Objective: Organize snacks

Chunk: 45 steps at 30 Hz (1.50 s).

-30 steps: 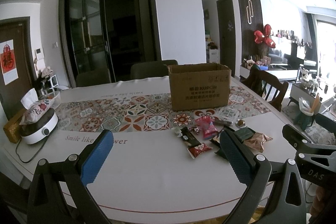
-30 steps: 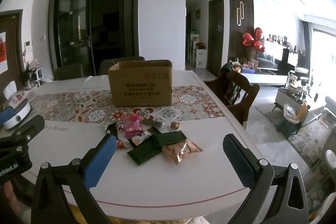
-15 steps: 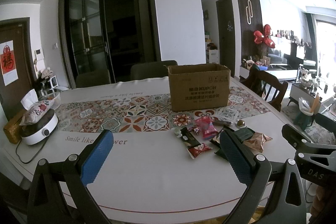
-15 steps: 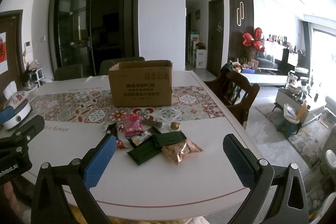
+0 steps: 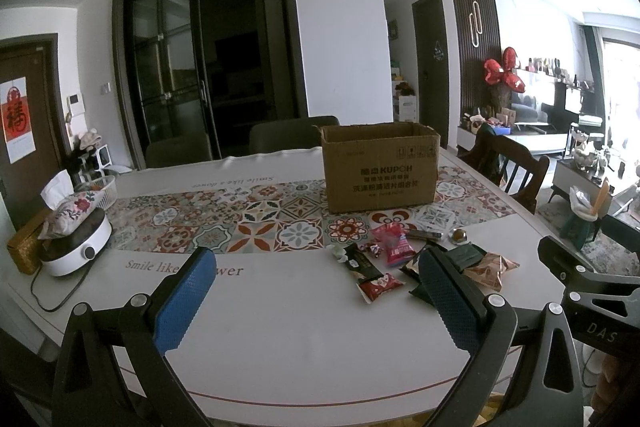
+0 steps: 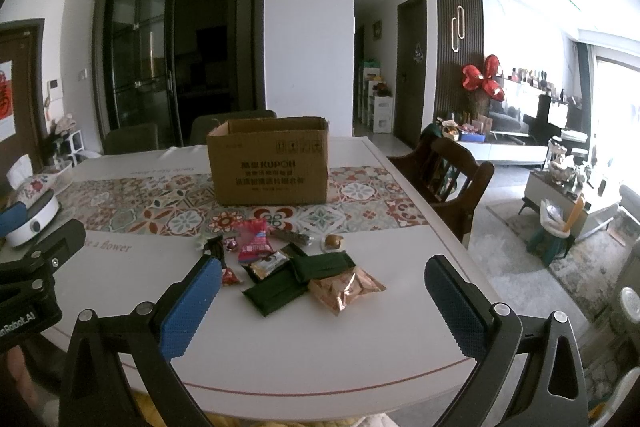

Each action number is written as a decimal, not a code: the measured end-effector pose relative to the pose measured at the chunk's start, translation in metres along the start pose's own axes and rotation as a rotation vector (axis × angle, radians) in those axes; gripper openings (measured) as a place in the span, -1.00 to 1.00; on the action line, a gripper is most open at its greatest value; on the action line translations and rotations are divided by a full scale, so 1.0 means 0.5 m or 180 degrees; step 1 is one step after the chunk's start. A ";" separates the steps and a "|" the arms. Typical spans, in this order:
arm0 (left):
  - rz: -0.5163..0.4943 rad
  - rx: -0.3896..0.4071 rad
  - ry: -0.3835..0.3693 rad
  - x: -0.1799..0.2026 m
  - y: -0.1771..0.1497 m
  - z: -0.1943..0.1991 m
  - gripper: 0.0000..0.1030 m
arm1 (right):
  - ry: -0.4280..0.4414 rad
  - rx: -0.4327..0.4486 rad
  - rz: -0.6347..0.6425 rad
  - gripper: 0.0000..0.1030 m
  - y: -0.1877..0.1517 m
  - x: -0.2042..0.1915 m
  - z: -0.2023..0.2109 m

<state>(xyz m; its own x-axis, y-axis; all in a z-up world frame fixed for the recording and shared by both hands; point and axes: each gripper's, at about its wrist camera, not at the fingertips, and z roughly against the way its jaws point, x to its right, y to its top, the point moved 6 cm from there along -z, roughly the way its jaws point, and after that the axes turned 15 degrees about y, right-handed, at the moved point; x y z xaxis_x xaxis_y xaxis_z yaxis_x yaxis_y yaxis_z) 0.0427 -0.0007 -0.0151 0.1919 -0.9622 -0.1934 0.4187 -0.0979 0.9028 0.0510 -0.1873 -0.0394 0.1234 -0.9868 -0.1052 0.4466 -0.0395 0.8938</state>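
Note:
An open brown cardboard box [image 5: 380, 167] [image 6: 269, 163] stands upright on the patterned runner. In front of it lie several loose snacks: a pink packet [image 5: 393, 243] [image 6: 255, 241], a red packet [image 5: 379, 285], two dark green packets [image 6: 297, 277], a shiny orange-brown bag [image 6: 345, 287] [image 5: 489, 267] and a small round gold sweet [image 6: 333, 241]. My left gripper [image 5: 316, 297] hovers open above the near table edge, left of the pile. My right gripper [image 6: 324, 301] hangs open just short of the green packets. Neither holds anything.
The white table [image 5: 280, 339] carries a white round appliance [image 5: 74, 247] with a floral tissue pouch at the far left. A wooden chair [image 6: 452, 171] stands at the table's right side, and dark chairs [image 5: 288, 139] behind it. The living room lies to the right.

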 end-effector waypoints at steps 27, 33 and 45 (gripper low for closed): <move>-0.0298 -0.0023 -0.0310 0.068 0.002 -0.035 0.92 | 0.0007 -0.0096 -0.0109 0.99 0.013 0.026 -0.012; -0.0560 -0.0075 -0.0562 0.132 -0.013 -0.064 0.81 | 0.0012 -0.0257 -0.0225 0.98 -0.005 0.060 -0.060; -0.0913 -0.0331 -0.0965 0.236 -0.031 -0.174 0.45 | 0.0029 -0.0490 -0.0421 0.92 -0.040 0.102 -0.152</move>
<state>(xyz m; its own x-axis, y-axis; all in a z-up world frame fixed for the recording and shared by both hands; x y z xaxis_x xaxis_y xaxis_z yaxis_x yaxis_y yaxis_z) 0.1362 -0.0904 -0.0855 -0.2085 -0.9324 -0.2953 0.5074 -0.3612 0.7824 0.1158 -0.2247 -0.0958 0.0624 -0.9731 -0.2217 0.5896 -0.1433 0.7949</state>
